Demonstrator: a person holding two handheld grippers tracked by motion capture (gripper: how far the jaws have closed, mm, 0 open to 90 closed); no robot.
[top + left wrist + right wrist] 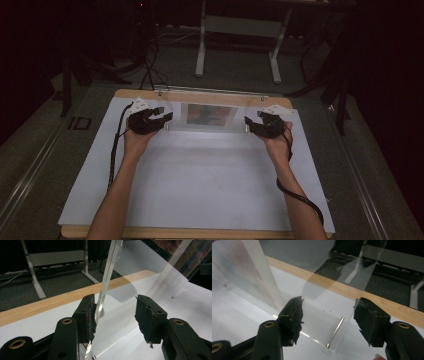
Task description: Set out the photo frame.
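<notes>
The person's forearms rise from the bottom of the high view, each hand carrying a hand-held gripper to one end of a clear acrylic frame that stands near the far edge of the bench. The left hand-held gripper sits at the frame's left end, the right hand-held gripper at its right end; a coloured picture shows through the middle of the frame.

The left gripper view gives what the high view cannot — the jaws stand apart, and the frame's thin edge runs up between them, touching or just beside the pad of the left-hand jaw, with a gap to the other. The right gripper view shows its jaws apart too, astride the frame's corner, where a small metal pin lies inside the clear sheet; neither pad presses it.

A white sheet covers the bench, and its bare wooden border shows along the far and near edges. The near half of the sheet is open between the forearms. Beyond the far edge, the floor carries a white table stand and loose cables, well apart from the frame.
</notes>
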